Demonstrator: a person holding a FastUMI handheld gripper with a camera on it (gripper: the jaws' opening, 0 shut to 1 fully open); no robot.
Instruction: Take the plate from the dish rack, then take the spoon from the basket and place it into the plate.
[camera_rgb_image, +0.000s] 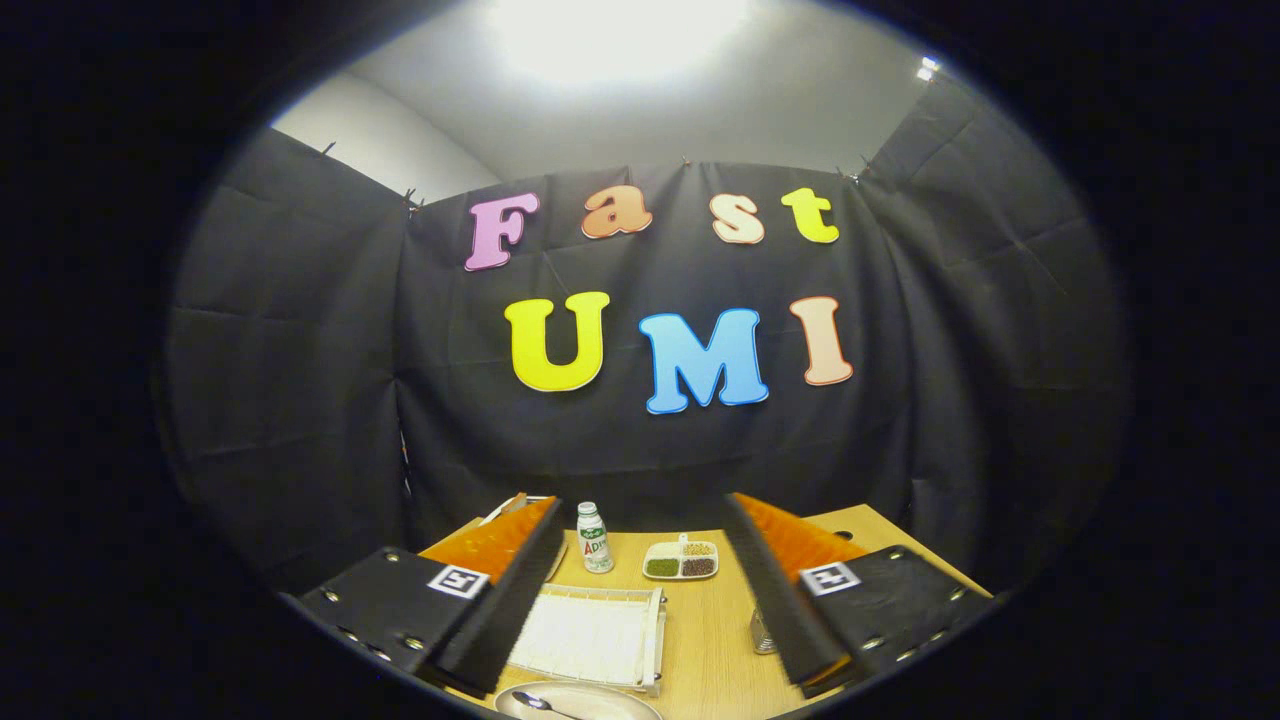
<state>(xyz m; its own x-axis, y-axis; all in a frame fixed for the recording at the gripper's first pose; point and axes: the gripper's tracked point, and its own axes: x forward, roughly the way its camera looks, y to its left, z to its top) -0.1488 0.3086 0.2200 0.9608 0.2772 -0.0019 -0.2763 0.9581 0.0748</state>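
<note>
1. While I hold the gripper (640, 560) above the wooden table (715, 640), its fingers stand wide apart, gripping nothing.
2. Between them I see the white dish rack (592, 636).
3. Nearer me than that rack lies the plate (580, 703), with the spoon (535, 701) on it.
4. Beyond the rack stand a small bottle (595, 537) and a divided dish (681, 561).

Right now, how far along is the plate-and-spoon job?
Looks finished: the plate lies on the table in front of the white dish rack, and the spoon rests in it. The gripper is open, holding nothing, raised above the table. Nothing obvious is left.
</note>
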